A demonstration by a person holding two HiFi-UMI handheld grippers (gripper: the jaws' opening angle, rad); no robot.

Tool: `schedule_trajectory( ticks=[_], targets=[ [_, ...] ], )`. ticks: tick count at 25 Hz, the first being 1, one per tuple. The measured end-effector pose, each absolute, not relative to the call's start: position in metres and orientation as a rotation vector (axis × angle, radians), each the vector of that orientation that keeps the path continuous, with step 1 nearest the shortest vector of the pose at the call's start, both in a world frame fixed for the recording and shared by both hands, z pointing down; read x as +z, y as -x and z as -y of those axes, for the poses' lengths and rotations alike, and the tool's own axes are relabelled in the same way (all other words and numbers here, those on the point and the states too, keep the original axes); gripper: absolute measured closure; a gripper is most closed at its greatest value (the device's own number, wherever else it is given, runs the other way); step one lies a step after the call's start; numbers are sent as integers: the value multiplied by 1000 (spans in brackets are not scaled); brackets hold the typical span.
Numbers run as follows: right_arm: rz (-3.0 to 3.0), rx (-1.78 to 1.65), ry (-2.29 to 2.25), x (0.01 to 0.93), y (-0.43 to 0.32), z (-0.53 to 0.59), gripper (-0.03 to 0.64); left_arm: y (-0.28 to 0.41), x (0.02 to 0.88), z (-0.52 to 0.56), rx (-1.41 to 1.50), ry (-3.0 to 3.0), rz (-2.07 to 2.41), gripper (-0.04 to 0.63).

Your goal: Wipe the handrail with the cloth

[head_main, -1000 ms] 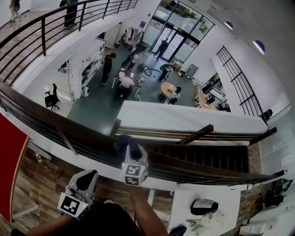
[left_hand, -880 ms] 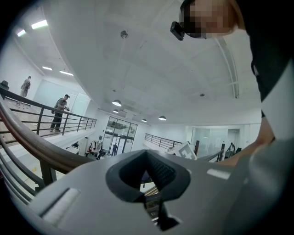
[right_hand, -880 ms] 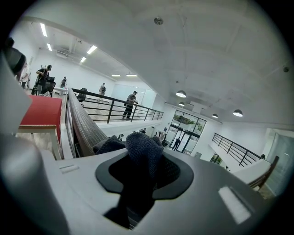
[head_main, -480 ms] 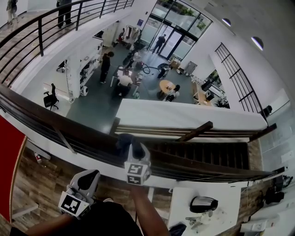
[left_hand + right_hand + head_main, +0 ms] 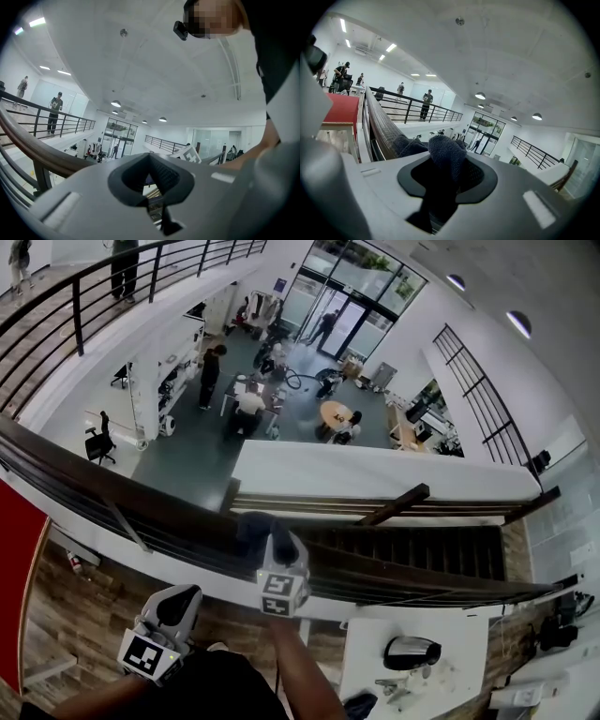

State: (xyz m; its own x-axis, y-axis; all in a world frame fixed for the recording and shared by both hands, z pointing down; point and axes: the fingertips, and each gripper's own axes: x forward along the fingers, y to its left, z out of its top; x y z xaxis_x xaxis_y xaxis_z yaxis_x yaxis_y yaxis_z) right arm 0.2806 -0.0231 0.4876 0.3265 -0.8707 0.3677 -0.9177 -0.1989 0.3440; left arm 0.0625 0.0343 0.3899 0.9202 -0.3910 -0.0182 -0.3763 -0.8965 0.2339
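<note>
Open room: the handrail [image 5: 112, 488] runs bare from the left edge down toward the right, with rail free on both sides of the grippers; beyond it is an open drop to the lower floor [image 5: 187, 460], and on the near side is wooden flooring [image 5: 84, 606]
Edges: a red panel [image 5: 17, 559] stands at the far left, and a white table [image 5: 370, 662] sits at the lower right, below the rail
Cloth [image 5: 249, 526]: dark blue, draped on top of the handrail about mid-length, touching it, with one bunched end taken up in the right gripper [image 5: 272, 542]
Right gripper: over the rail, jaws closed on the cloth [image 5: 445, 152], which fills the gap between them and spills forward onto the rail [image 5: 379, 122]
Left gripper [image 5: 178, 601]: low on the near side, apart from rail and cloth; jaws together, nothing between them
On the table: a dark, shiny rounded item [image 5: 412, 651], kind unclear
</note>
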Motion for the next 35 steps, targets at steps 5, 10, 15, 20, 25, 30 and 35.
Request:
schedule_trajectory(
  ticks=[5, 10, 15, 20, 25, 30, 35],
  targets=[
    [1544, 130, -2102, 489, -292, 13, 511, -65, 401, -40, -36, -2843, 585, 595],
    [1517, 136, -2115, 487, -308, 2, 511, -73, 396, -44, -57, -2846, 565, 595],
    [1495, 144, -2136, 488, -320, -8, 511, -78, 396, -48, -59, -2851, 551, 595],
    [1482, 148, -2154, 488, -332, -16, 511, -84, 395, -51, -56, -2856, 544, 595],
    [1470, 147, -2168, 489, -338, -20, 511, -84, 398, -51, -35, -2858, 546, 595],
    [1462, 151, -2182, 490, -345, -28, 511, -87, 399, -57, -23, -2860, 546, 595],
    [1449, 148, -2193, 487, -353, -36, 511, -91, 396, -62, -36, -2859, 538, 595]
  ],
)
